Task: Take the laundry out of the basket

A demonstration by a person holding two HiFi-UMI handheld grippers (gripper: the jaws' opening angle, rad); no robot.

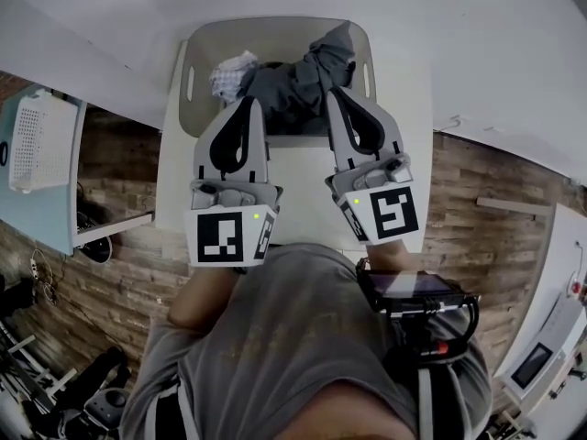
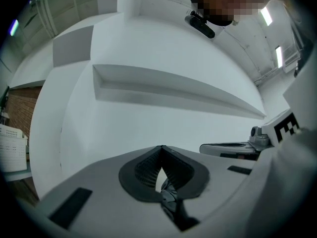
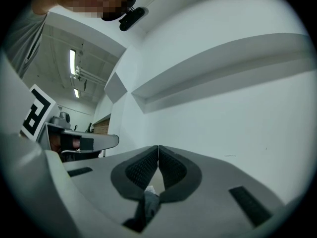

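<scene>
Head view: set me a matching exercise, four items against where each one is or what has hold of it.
Items
1. dark grey garment
2. white crumpled cloth
3. laundry basket
4. white perforated bin

Places
A. on the teal surface, far left
B. pinched by the left gripper and the right gripper
C. lying unheld in the basket's left part
D. on the white table

Pairs: 1-B, 2-C, 3-D, 4-A
</scene>
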